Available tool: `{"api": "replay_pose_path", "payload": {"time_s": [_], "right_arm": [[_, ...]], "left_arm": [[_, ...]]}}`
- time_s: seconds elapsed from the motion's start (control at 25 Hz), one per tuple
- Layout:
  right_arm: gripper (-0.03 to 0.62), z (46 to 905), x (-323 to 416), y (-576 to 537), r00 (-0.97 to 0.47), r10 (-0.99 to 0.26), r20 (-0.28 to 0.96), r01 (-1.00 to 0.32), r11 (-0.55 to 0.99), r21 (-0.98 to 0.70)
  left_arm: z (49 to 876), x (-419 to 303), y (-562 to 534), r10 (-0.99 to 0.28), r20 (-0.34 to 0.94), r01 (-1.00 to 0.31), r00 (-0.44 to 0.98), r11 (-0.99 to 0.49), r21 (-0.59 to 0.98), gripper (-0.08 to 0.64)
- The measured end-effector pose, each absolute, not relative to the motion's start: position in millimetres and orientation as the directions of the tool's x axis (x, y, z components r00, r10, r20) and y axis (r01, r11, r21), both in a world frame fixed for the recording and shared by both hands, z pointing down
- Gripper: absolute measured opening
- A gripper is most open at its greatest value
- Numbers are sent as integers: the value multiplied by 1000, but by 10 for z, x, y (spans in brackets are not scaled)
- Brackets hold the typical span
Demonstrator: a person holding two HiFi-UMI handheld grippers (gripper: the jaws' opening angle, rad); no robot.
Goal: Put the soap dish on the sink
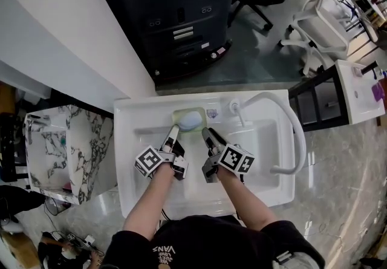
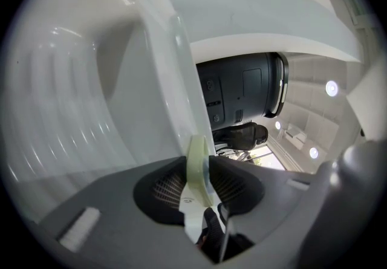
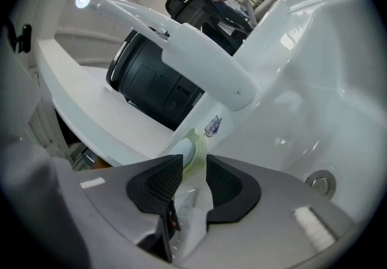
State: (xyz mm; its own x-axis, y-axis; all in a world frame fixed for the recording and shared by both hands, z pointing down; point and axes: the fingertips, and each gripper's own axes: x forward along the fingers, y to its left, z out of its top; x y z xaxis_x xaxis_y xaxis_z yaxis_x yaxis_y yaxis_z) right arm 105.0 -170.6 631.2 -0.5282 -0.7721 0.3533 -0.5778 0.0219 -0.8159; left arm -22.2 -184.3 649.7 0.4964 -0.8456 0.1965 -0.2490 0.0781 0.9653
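Observation:
A pale green soap dish (image 1: 189,119) holding a bluish-white soap bar sits on the back ledge of the white sink (image 1: 139,189), left of the faucet base (image 1: 234,106). My left gripper (image 1: 172,133) reaches the dish's front left corner. In the left gripper view the dish rim (image 2: 198,168) stands edge-on, pinched between the pads. My right gripper (image 1: 207,133) meets the front right corner. In the right gripper view the green rim (image 3: 191,145) sits between the pad tips, next to a small logo sticker (image 3: 213,127).
The white faucet spout (image 1: 291,126) curves over the basin's right side; it also shows in the right gripper view (image 3: 205,59) above the drain (image 3: 318,183). A black printer cabinet (image 1: 181,14) stands behind the sink, a marble-patterned stand (image 1: 72,147) to the left, and a white-topped shelf (image 1: 357,89) to the right.

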Motion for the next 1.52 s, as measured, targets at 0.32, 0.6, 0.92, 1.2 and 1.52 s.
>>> {"api": "replay_pose_path", "payload": {"time_s": [0.32,0.6,0.92,1.2,1.52], "right_arm": [[95,6382,817,-1503,-532,-712,458,-758,160,-632],[3,6391,519,-1475,-584,-664,467,-766,260,-588],[3,6396,491,-1585,-575,-666,475,-779,266,-568],[2,6398,474,-1603,-573,-666,478,-778,258,-572],[2,6393,491,-1621,-576,-664,477,-775,259,-576]], "left_arm": [[6464,-213,-1841,-838,191,-257,511,63,964,166],[6413,-202,-1828,-834,181,-258,521,48,965,178],[6382,-356,-1787,-847,168,-267,505,32,963,186],[6410,-396,-1628,-825,192,-396,531,-41,918,186],[6417,-393,-1512,-787,283,-630,548,-166,759,184]]}}
